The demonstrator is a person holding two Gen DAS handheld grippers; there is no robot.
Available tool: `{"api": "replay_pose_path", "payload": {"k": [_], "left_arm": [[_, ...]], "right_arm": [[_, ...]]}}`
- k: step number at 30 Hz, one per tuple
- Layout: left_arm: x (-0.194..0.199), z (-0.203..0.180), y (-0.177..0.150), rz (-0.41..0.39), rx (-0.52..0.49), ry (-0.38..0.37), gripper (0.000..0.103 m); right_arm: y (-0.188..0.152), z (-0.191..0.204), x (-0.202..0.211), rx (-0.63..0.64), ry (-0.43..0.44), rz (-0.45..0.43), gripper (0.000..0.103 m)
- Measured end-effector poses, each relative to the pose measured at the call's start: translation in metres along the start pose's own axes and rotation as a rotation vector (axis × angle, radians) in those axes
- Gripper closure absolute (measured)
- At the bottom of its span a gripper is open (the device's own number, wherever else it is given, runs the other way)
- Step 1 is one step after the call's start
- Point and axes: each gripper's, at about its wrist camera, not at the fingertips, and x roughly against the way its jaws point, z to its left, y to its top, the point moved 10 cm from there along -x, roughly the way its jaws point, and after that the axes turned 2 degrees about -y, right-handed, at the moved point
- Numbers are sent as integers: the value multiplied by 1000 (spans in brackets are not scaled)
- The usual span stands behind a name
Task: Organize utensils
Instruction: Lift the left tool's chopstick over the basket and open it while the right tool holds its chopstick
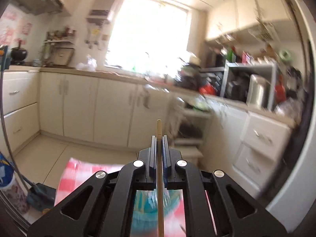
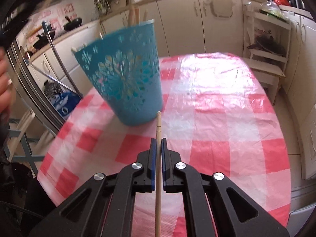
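Kitchen setting: cream cabinets [image 1: 83, 102] along the walls, bright window [image 1: 150, 35], and a table under a red-and-white checked cloth [image 2: 217, 118].

Landmark: teal perforated basket [image 2: 126, 75], standing tilted on the cloth, near its left edge. Wooden stick tips [image 2: 136, 13] poke above its rim.

Right gripper [image 2: 158, 142]: jaws clamped on a wooden chopstick [image 2: 158, 126] that runs lengthwise between the blue pads. Its tip sits just in front of the basket's base; contact cannot be told. Gripper angled down toward the cloth, nearer the camera than the basket.

Left gripper [image 1: 158, 140]: jaws clamped on a second chopstick [image 1: 159, 128], tip jutting past the fingertips. Gripper aimed roughly level at the cabinets; basket is a teal blur below, seen through the gripper frame. Picture motion-blurred.
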Motion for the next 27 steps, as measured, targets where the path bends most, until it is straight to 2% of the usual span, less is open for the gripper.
{"api": "replay_pose_path", "payload": {"k": [3, 5, 8, 11, 14, 20, 23, 27], "left_arm": [[-25, 10, 9, -59, 54, 46, 99], [-39, 18, 6, -86, 97, 73, 99], [-64, 36, -9, -62, 188, 101, 99], [-70, 49, -19, -53, 223, 126, 98], [-68, 56, -15, -79, 223, 142, 98], [-51, 47, 14, -147, 197, 113, 98], [-46, 42, 24, -182, 169, 134, 98], [-55, 47, 27, -187, 176, 159, 99]], "right_arm": [[13, -11, 16, -58, 28, -102, 97], [20, -18, 21, -86, 17, -146, 97], [26, -25, 23, -125, 3, -168, 97], [31, -28, 28, -140, 3, -184, 97], [35, -22, 34, -118, 4, -198, 97], [34, -16, 39, -84, 12, -207, 97], [34, -17, 40, -83, 13, -210, 97], [34, -19, 40, -86, 5, -216, 97]]}}
